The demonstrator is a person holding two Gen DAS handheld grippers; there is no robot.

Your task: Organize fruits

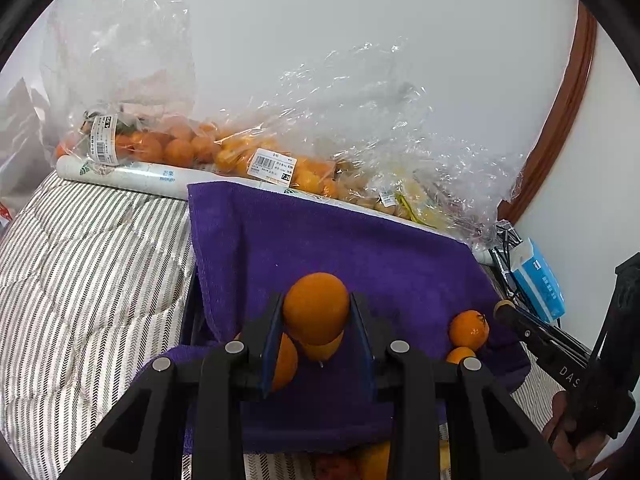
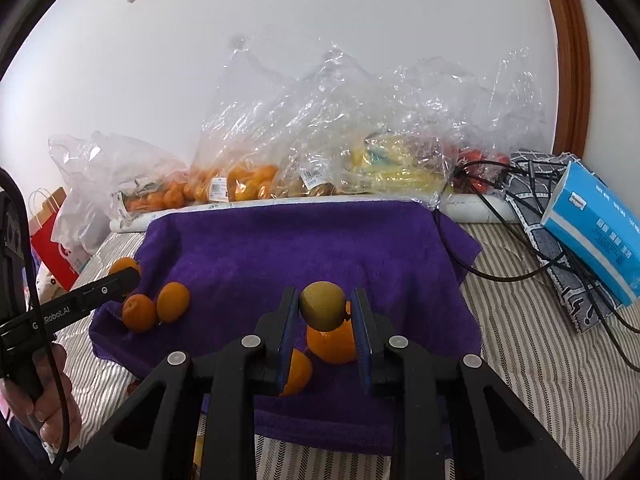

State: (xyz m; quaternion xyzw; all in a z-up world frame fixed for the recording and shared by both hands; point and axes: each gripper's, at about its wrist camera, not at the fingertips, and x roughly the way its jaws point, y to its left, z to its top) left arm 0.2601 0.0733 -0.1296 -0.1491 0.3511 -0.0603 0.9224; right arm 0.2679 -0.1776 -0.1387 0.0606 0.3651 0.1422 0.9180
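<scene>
My left gripper [image 1: 316, 312] is clamped on an orange [image 1: 316, 307], held above the purple towel [image 1: 320, 240]. My right gripper [image 2: 325, 310] is clamped on a yellow-green fruit [image 2: 323, 306], also above the towel. Loose oranges [image 2: 156, 308] lie on the near part of the towel, some directly under each held fruit. Behind the towel, against the wall, clear plastic bags [image 2: 320, 152] hold more oranges, yellow fruit and red fruit. A blue tissue pack [image 2: 596, 232] lies right of the towel on the striped bedding [image 1: 88, 264].
</scene>
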